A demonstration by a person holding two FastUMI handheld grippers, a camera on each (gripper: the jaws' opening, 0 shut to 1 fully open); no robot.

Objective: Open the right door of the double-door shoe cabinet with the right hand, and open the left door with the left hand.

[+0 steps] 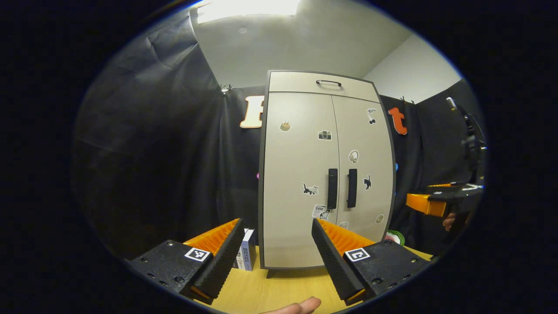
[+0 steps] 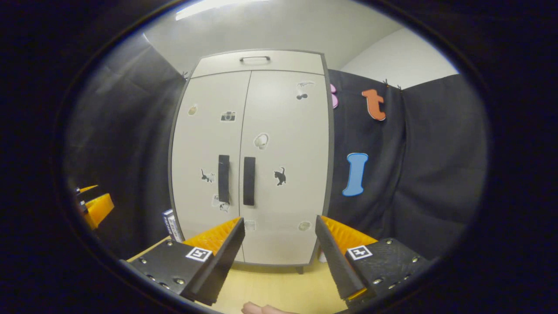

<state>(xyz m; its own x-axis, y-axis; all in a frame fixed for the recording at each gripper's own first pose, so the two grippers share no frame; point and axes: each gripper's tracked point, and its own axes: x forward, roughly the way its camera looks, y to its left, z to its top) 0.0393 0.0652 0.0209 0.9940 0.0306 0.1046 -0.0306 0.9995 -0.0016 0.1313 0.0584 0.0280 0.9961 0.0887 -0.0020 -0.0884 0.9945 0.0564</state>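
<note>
Before both spread grippers, shoe cabinet (image 2: 250, 165) doors closed.

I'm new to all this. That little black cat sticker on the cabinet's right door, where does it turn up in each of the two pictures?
Left gripper view: the black cat sticker sits right of centre, just right of the right door handle.
Right gripper view: the black cat sticker sits near the centre, right of the right door handle.
Shared landmark: the camera sticker high on the left door.
</note>
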